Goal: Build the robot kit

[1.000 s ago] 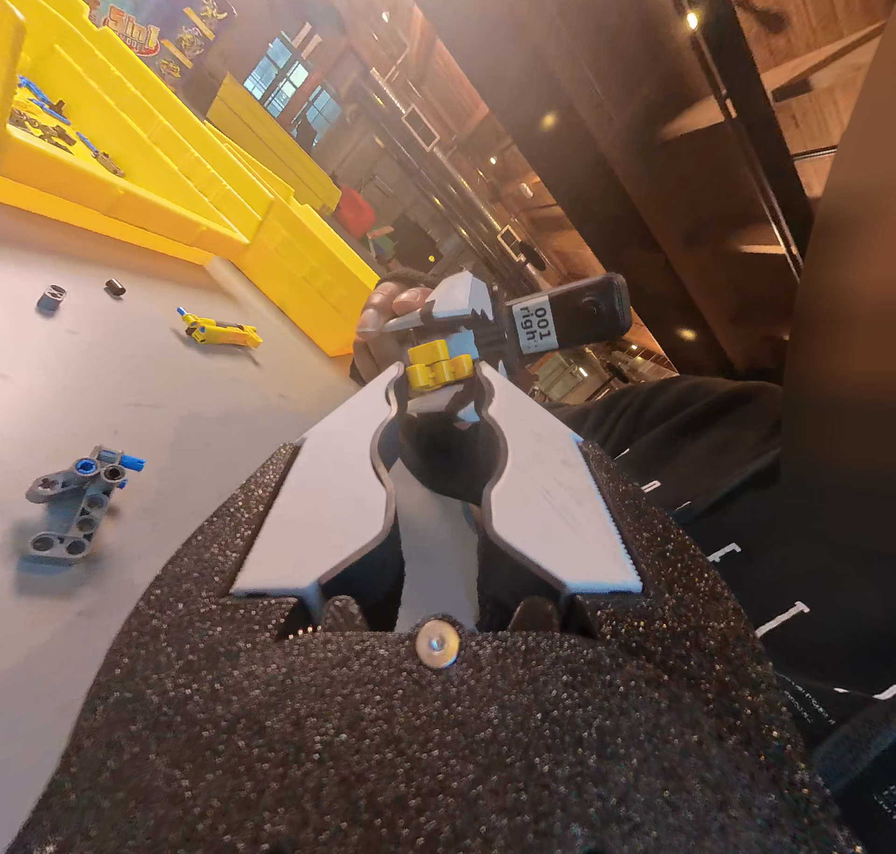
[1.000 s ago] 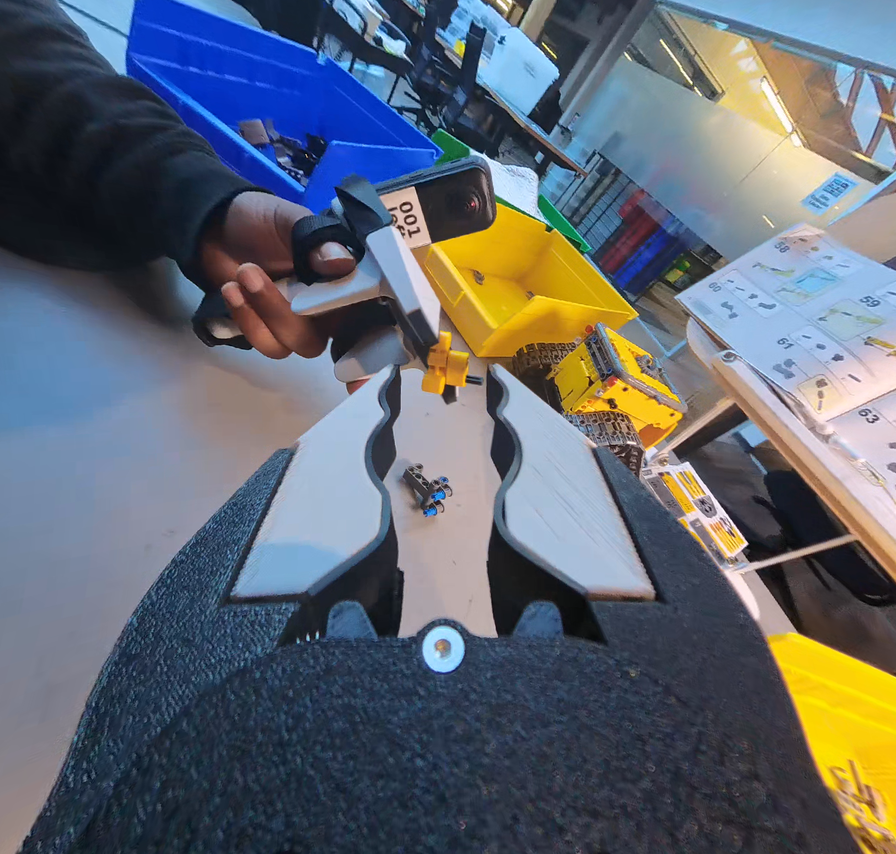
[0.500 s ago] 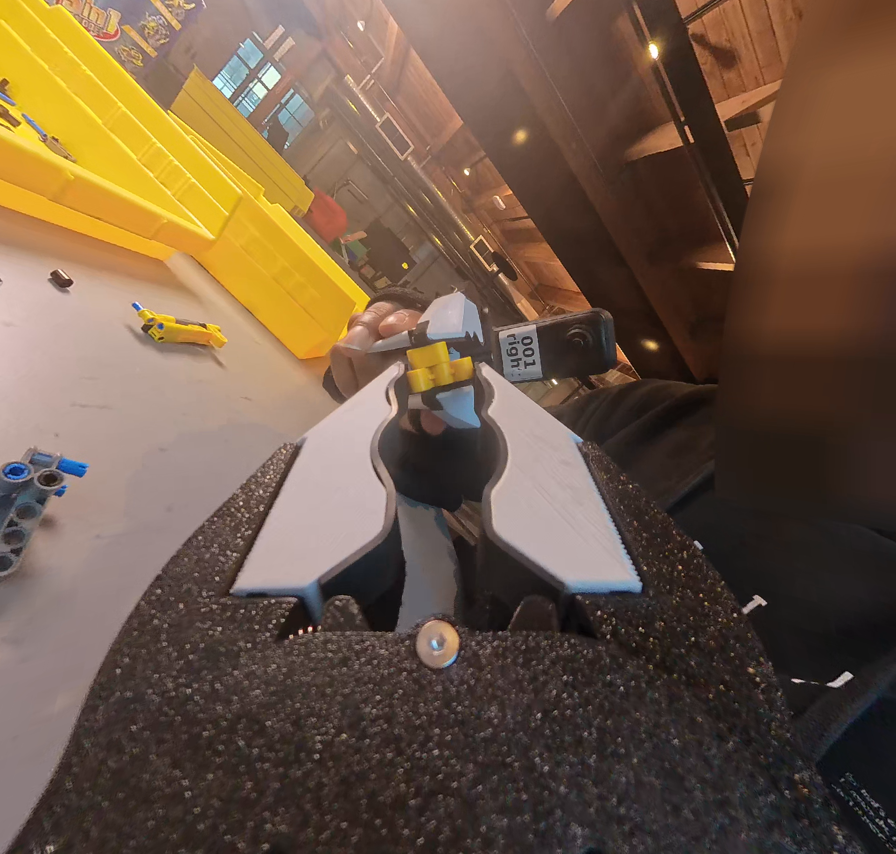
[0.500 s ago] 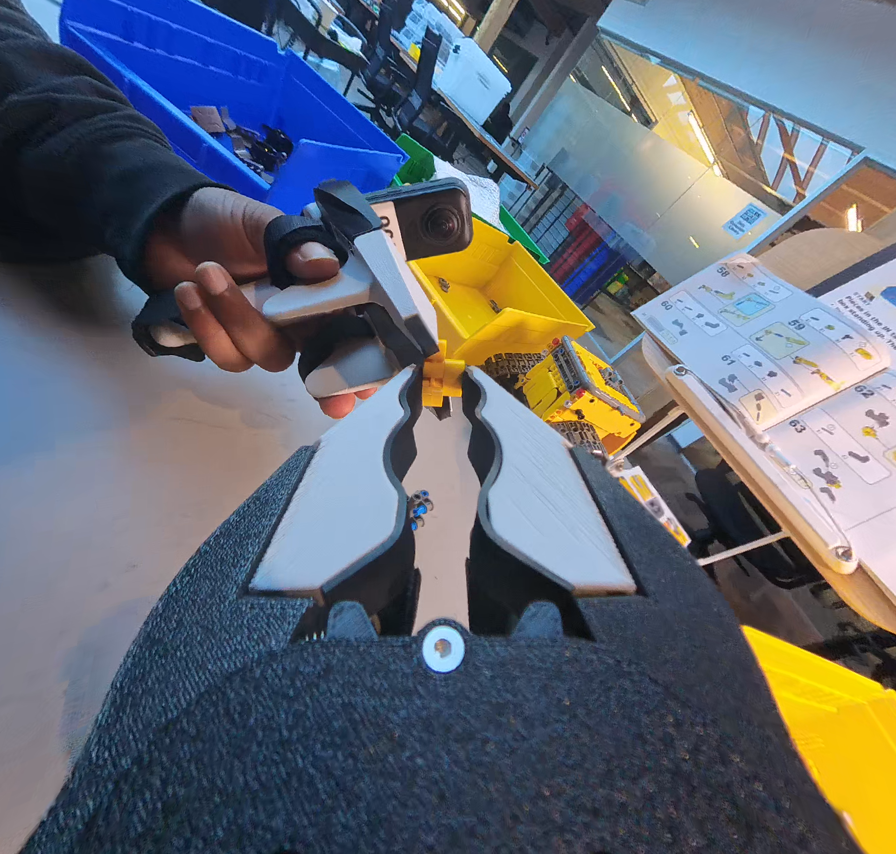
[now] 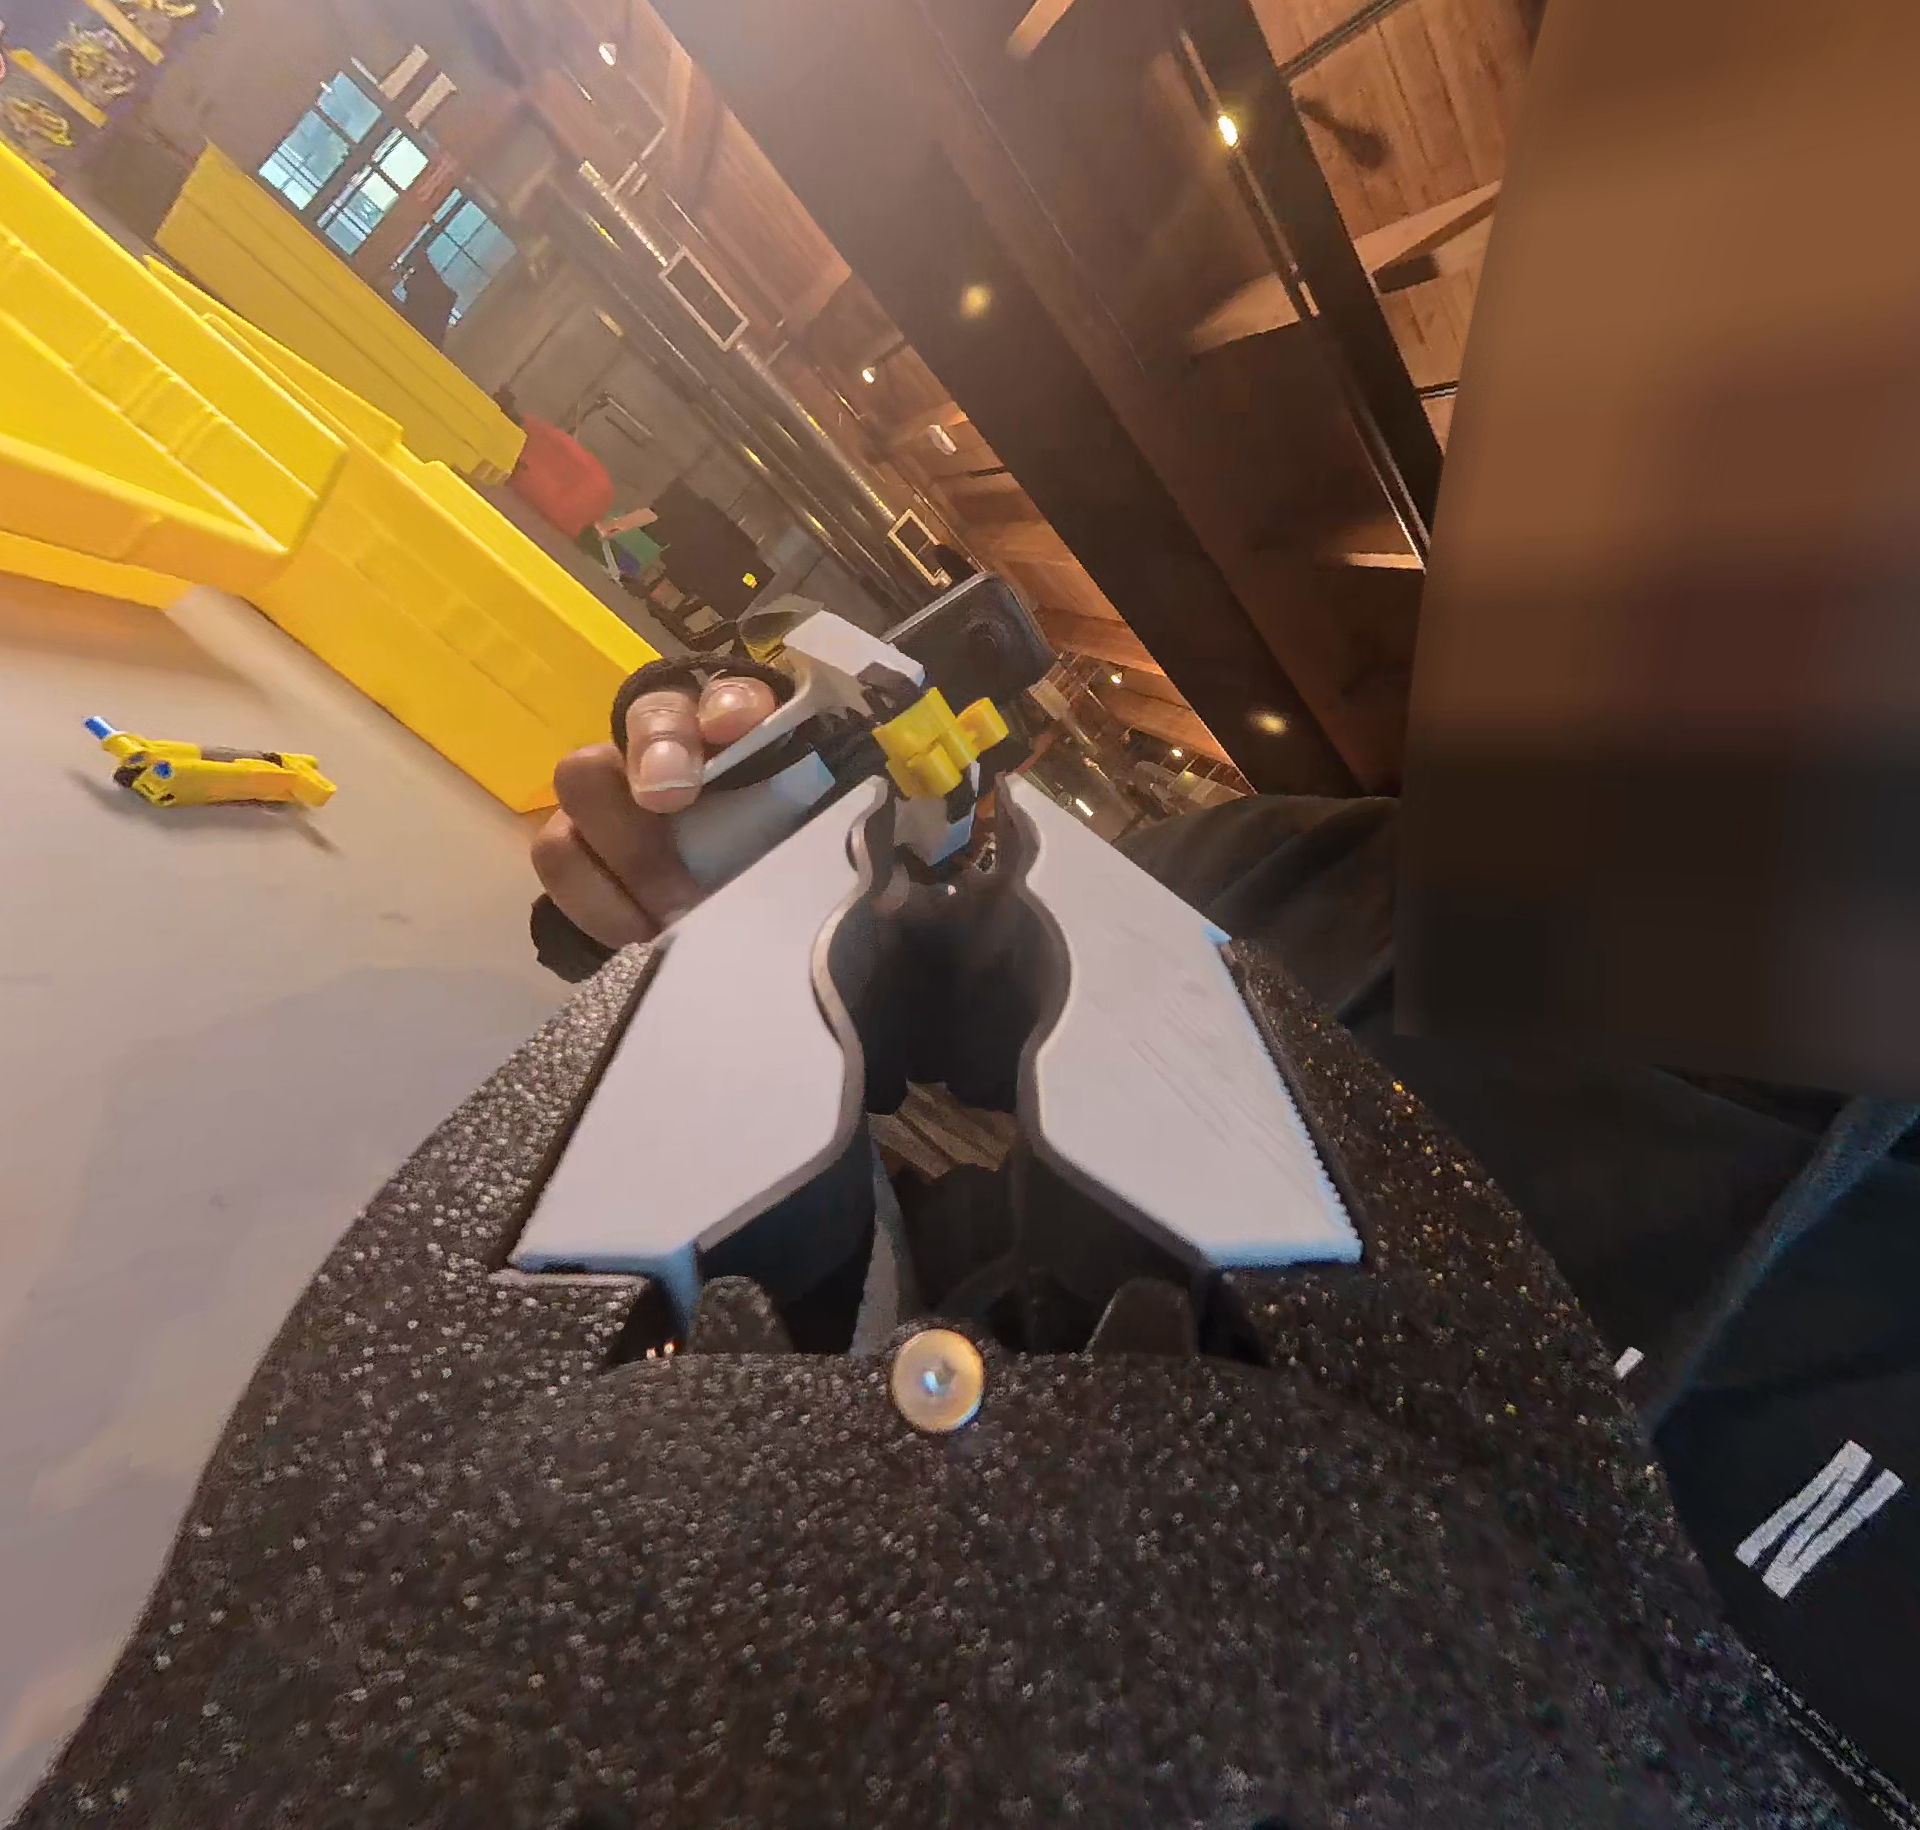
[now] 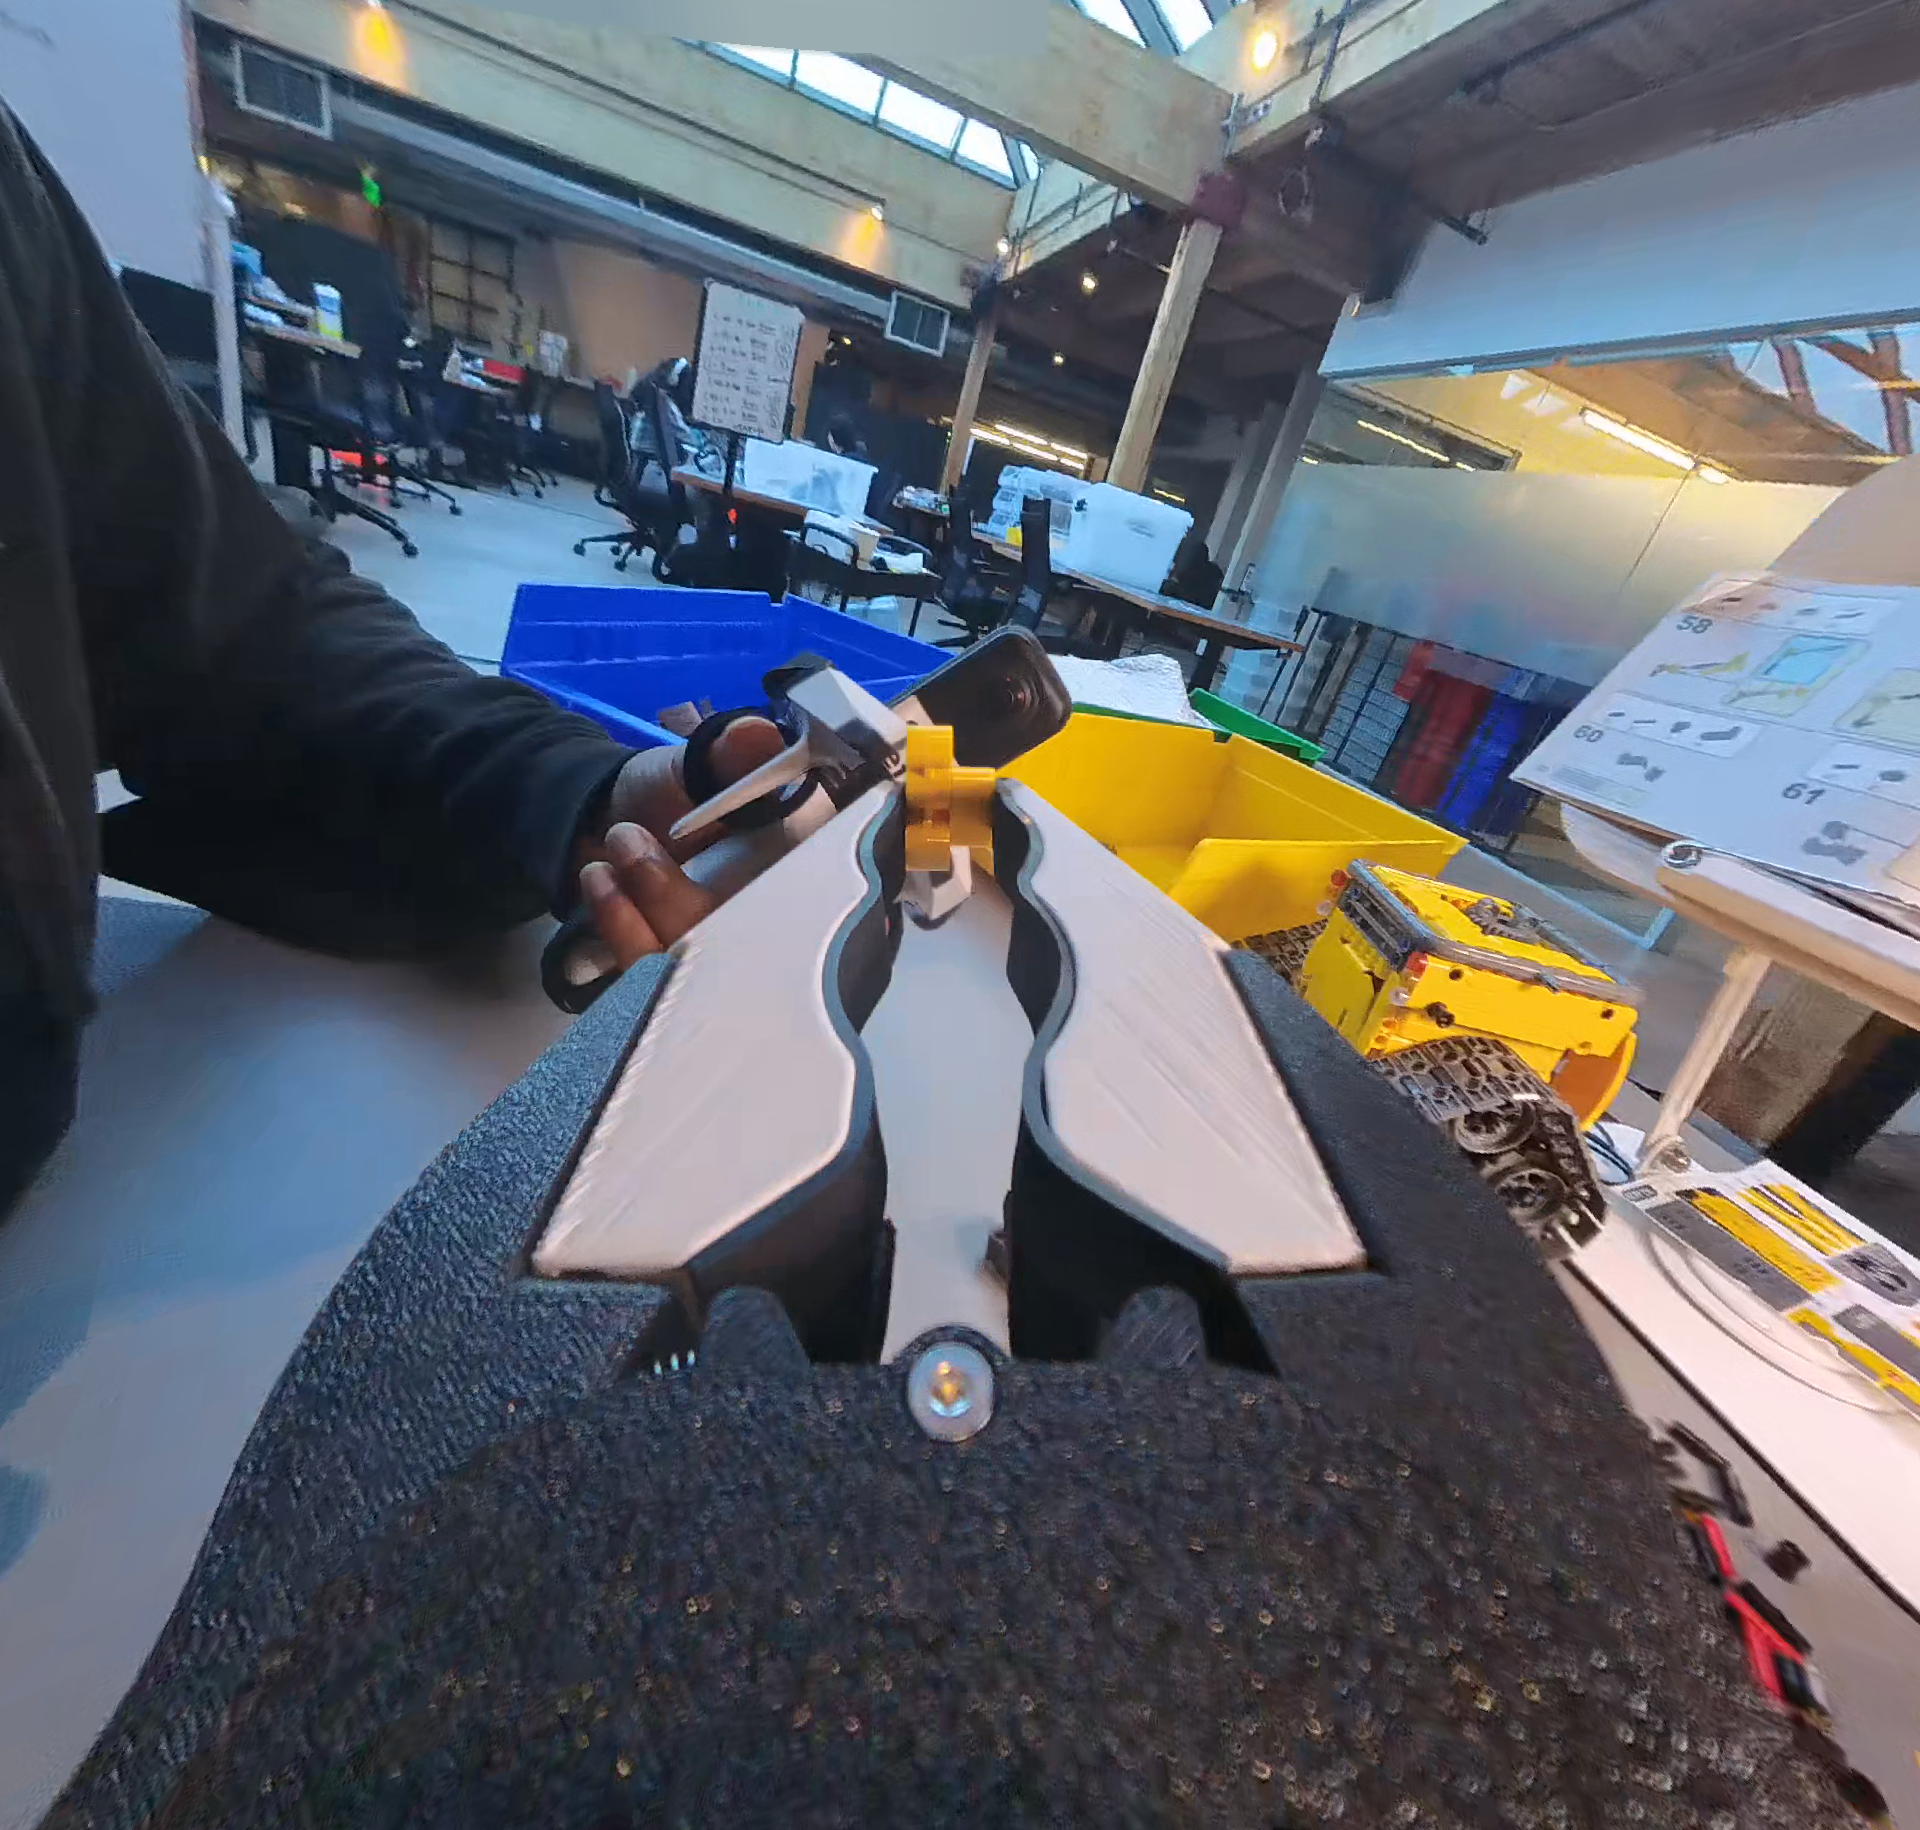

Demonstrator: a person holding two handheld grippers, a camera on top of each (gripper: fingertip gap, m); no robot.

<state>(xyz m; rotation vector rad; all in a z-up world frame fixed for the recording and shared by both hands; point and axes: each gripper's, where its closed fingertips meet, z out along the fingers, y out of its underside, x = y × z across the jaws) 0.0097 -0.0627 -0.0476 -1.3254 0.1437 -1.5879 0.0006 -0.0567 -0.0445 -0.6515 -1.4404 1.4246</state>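
Yellow brick piece [image 6: 940, 793] clamped by both grippers; yellow bin [image 6: 1226, 814] behind.

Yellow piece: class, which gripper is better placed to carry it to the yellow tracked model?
Right, probably. The right gripper's jaws flank the yellow piece, and the yellow tracked model sits close on their right. The left gripper's view shows no model.

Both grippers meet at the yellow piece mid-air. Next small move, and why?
Probably ease the left gripper open slightly, keeping the right gripper shut: the yellow piece sits squarely between right's tips, but rides past left's tips, its grip unclear.
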